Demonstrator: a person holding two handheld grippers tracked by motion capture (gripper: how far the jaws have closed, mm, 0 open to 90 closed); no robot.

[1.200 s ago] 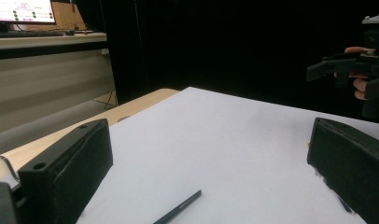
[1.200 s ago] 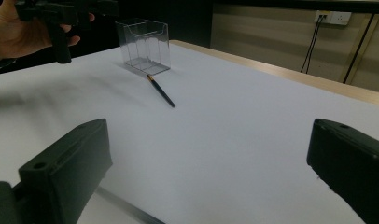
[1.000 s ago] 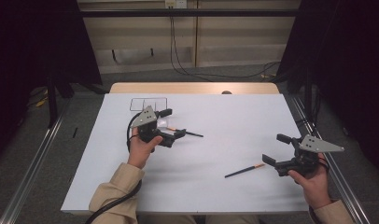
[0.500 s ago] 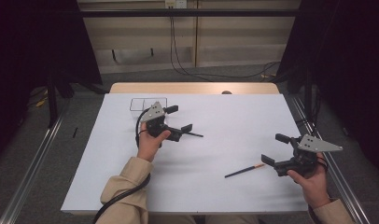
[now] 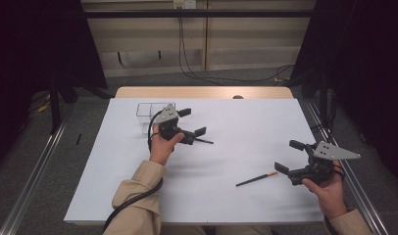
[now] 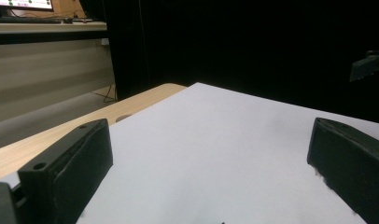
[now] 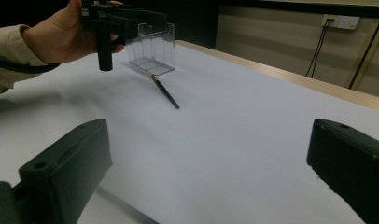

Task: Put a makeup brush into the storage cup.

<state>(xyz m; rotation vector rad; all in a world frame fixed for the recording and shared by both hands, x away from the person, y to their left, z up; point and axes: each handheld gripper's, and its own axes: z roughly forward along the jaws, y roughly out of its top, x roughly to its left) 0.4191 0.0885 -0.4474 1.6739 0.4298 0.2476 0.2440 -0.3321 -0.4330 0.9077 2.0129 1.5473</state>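
One tool, the left tool (image 5: 192,122), now farther forward toward clear box (image 5: 149,116).

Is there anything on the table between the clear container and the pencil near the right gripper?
Yes: a second, dark pencil lies there, below the left gripper. The high view shows it between the clear container and the orange-ended pencil.

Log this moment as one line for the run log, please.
left gripper: open, raised beside clear container | right gripper: open, empty | pencil: flat near container | second pencil: flat, by right gripper
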